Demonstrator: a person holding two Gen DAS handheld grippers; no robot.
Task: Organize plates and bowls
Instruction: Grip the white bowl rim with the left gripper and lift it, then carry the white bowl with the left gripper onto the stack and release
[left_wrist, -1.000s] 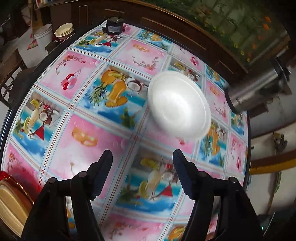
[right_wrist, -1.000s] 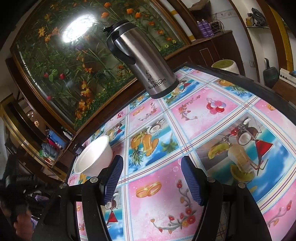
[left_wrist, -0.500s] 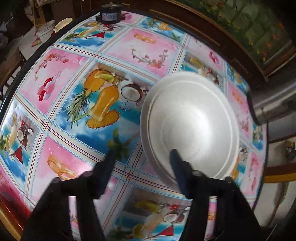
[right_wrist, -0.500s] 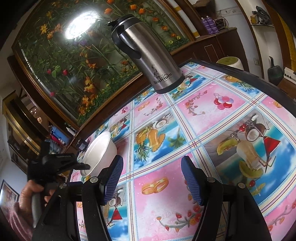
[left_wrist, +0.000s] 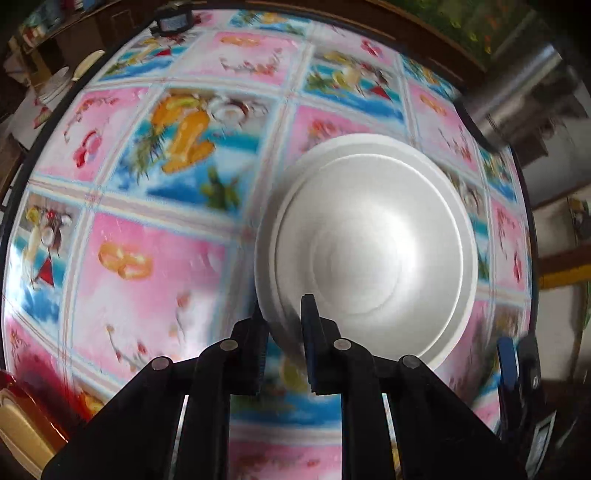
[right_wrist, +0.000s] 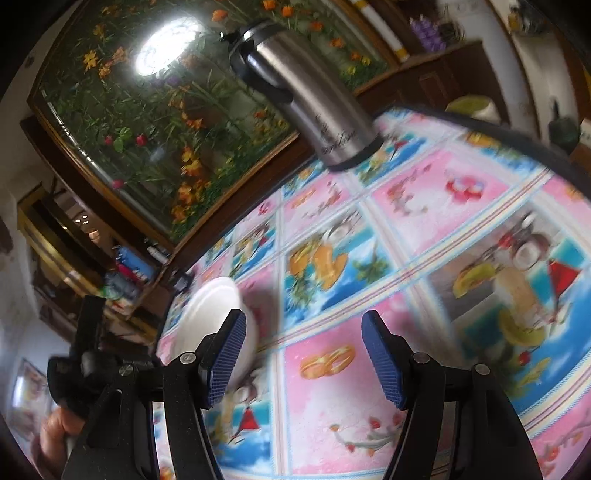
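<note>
Worktop: a round worktop (left_wrist: 155, 273) with a dark rim, covered by a glossy cloth printed in pink and blue squares of fruit, drinks and flowers; it fills most of both views.
Backdrop: a large wood-framed glass panel (right_wrist: 155, 122) with green foliage and orange flowers stands behind the far edge of the worktop.
Flask: a tall brushed-steel vacuum flask (right_wrist: 314, 99) with a black lid and handle stands on the far side of the worktop, well apart from the bowl.
Bowl: a white foam bowl (left_wrist: 369, 251) with a stepped rim sits open side up on the cloth, at the left of the right wrist view, partly behind the right gripper's left finger.
Left gripper: the black left gripper (left_wrist: 282, 332) points steeply down at the near rim of the bowl. Its jaws are closing, one finger outside the wall and one inside, with the rim between them; the pads seem to be pressing on the rim, though motion blur makes the contact hard to confirm.
Right gripper: the right gripper (right_wrist: 303, 358), with ribbed blue pads (right_wrist: 225, 358), hovers over a pink square printed with two gold rings; its jaws stand wide apart, released, with nothing between them.
Hand: at the lower left of the right wrist view, a person's hand (right_wrist: 55, 432) grips the handle of the left gripper.
</note>
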